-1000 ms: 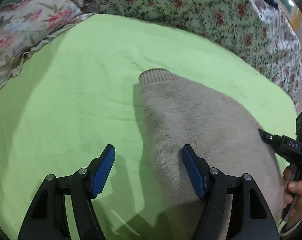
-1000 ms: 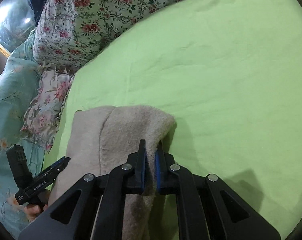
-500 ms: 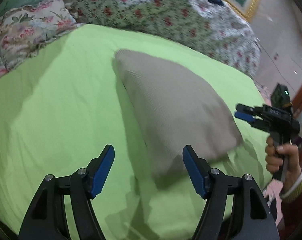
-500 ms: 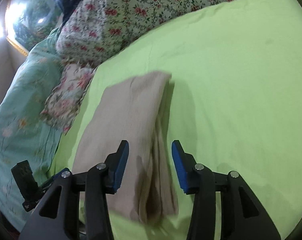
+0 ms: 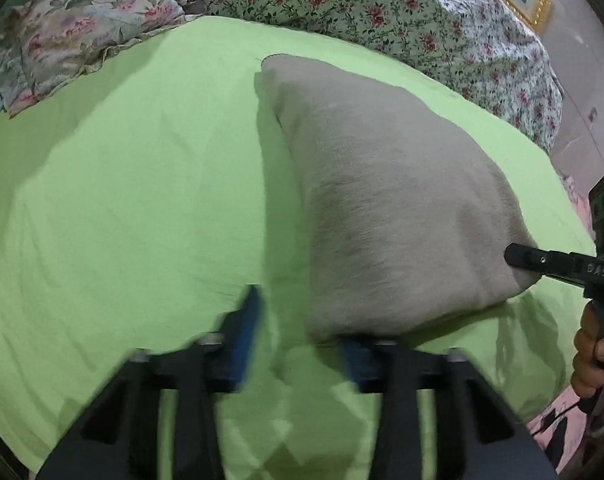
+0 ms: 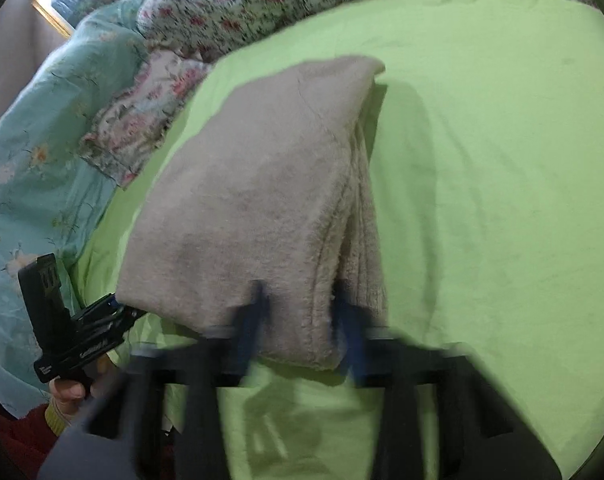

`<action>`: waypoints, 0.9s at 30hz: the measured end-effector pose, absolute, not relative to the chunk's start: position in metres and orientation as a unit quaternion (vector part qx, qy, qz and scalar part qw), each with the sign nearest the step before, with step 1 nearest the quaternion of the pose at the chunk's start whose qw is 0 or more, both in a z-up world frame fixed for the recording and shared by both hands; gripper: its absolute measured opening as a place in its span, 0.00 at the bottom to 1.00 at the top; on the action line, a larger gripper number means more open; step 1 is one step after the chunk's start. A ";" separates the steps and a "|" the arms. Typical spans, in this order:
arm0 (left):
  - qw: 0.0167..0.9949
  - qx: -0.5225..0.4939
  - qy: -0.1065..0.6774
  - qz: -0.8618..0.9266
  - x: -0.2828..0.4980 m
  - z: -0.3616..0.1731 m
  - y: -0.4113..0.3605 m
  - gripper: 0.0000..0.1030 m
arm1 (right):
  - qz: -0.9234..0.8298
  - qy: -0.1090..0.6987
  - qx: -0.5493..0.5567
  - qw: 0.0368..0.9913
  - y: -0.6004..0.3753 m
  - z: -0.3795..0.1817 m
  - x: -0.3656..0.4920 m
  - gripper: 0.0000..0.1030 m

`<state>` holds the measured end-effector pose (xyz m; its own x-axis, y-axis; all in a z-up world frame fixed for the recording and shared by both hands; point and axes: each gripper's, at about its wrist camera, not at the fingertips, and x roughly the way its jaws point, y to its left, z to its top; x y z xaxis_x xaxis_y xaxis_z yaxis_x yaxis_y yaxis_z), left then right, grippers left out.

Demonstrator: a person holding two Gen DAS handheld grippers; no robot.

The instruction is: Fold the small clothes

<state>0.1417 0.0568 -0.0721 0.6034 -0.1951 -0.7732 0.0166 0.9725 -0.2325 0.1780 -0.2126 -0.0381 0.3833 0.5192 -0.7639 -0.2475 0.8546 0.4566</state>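
A folded beige fuzzy garment (image 5: 386, 200) lies on the green sheet (image 5: 121, 208), also in the right wrist view (image 6: 261, 200). My left gripper (image 5: 297, 340) is partly open and blurred, its jaws astride the garment's near left corner, holding nothing. My right gripper (image 6: 297, 320) is partly open and blurred, its jaws astride the garment's near right edge where the layers show. Each gripper shows in the other's view: the right one (image 5: 542, 260) at the garment's right corner, the left one (image 6: 101, 320) at its left corner.
Floral pillows and a quilt (image 5: 382, 4) lie along the far side of the bed. A teal floral cover (image 6: 33, 168) lies to the left. The bed's edge and the floor (image 5: 582, 92) are at the right.
One second ago my right gripper was shut on the garment; it let go and opened. Both grippers pulled back, then moved in again to the garment's near edge with narrower jaws.
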 end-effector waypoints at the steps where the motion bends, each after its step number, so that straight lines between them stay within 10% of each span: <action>1: 0.891 -0.095 0.440 -0.056 0.141 -0.070 0.052 0.11 | 0.238 0.495 0.132 0.825 -0.214 -0.031 0.176 0.06; 16: 0.872 -0.080 0.478 -0.063 0.136 -0.071 0.045 0.12 | 0.179 0.500 0.039 0.846 -0.212 -0.048 0.179 0.08; 27: 0.884 -0.092 0.412 -0.200 0.111 -0.006 0.050 0.25 | 0.215 0.470 0.185 0.836 -0.267 -0.001 0.198 0.42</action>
